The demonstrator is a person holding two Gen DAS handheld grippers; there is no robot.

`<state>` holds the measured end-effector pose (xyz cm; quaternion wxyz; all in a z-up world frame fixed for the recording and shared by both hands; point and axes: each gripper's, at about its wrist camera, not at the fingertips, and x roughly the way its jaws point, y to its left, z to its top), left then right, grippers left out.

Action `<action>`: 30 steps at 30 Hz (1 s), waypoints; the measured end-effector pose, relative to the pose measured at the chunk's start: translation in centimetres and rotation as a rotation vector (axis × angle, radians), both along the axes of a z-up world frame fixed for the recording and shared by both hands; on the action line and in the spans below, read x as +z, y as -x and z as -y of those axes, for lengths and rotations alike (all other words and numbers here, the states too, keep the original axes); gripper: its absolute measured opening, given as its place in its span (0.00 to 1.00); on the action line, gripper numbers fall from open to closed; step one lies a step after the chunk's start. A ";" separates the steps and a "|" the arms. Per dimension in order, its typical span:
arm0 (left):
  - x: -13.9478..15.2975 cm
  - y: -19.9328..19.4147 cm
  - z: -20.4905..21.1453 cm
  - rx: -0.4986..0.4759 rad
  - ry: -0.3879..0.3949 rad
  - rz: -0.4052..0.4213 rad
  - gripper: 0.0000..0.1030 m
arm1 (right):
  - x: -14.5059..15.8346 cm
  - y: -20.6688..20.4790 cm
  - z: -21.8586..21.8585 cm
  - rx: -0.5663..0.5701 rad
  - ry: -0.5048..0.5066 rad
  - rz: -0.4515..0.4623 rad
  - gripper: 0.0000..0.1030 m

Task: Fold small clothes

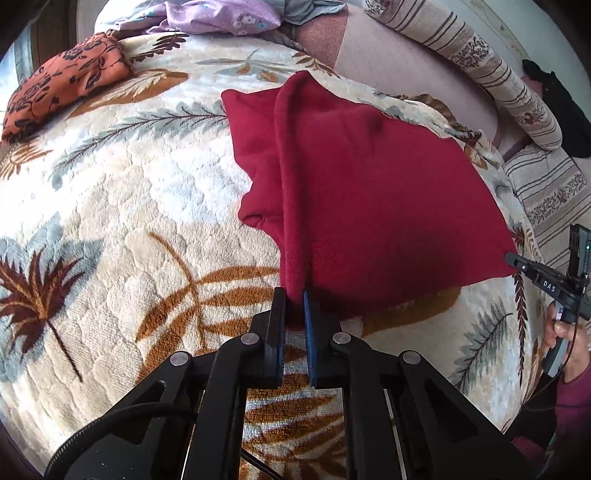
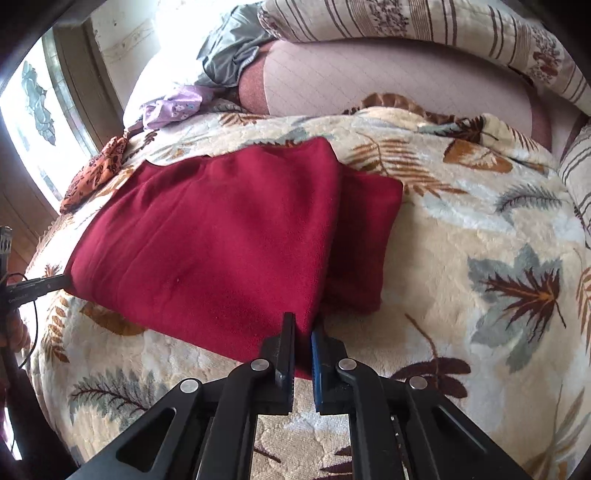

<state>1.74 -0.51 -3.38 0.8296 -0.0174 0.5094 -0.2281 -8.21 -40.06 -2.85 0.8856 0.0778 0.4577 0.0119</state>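
A dark red fleece garment [image 1: 369, 192] lies spread on a cream blanket [image 1: 129, 206] patterned with brown and grey leaves, pinned at two of its near corners by a pair of hand-held grippers. The left gripper [image 1: 294, 306] is clenched on a bunched fold of the red cloth, which runs straight ahead from its closed jaws as a raised ridge, with the rest of the garment fanning out flat to its right. The right gripper [image 2: 303, 332] likewise grips the garment's near edge — the fabric passes between its black and blue pads and stretches away ahead and to the left, a folded-under layer showing just to the right of the ridge. In the left wrist view the right gripper's tip meets the garment's far right corner, the person's hand [image 1: 565, 343] wrapped around its handle. Well ahead and to the left of the left gripper sits a folded orange cloth with a dark floral print [image 1: 66, 81]; beyond it, a crumpled lilac floral cloth [image 1: 218, 16] and a grey garment [image 2: 229, 55]. A striped bolster [image 1: 480, 70] lies far ahead to the right, along a pink sheet [image 1: 399, 62].
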 end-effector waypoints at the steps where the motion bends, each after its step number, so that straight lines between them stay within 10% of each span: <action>1: 0.2 0.1 0.0 0.002 0.001 0.005 0.08 | -0.5 0.0 0.1 -0.007 0.000 -0.010 0.06; 9: 3.3 0.9 0.6 -0.005 -0.026 0.071 0.08 | 2.0 0.3 0.4 -0.044 -0.017 0.015 0.10; 13: 4.1 -0.4 1.4 0.026 0.000 0.076 0.08 | 4.1 -1.4 0.2 -0.073 -0.076 0.074 0.35; 16: 3.9 -1.8 2.5 0.090 -0.031 0.089 0.08 | 4.4 -4.5 -1.4 -0.045 -0.069 0.090 0.36; 30: 0.7 -5.8 3.9 0.181 -0.082 0.143 0.15 | -1.5 -19.5 -0.6 -0.112 0.025 0.009 0.35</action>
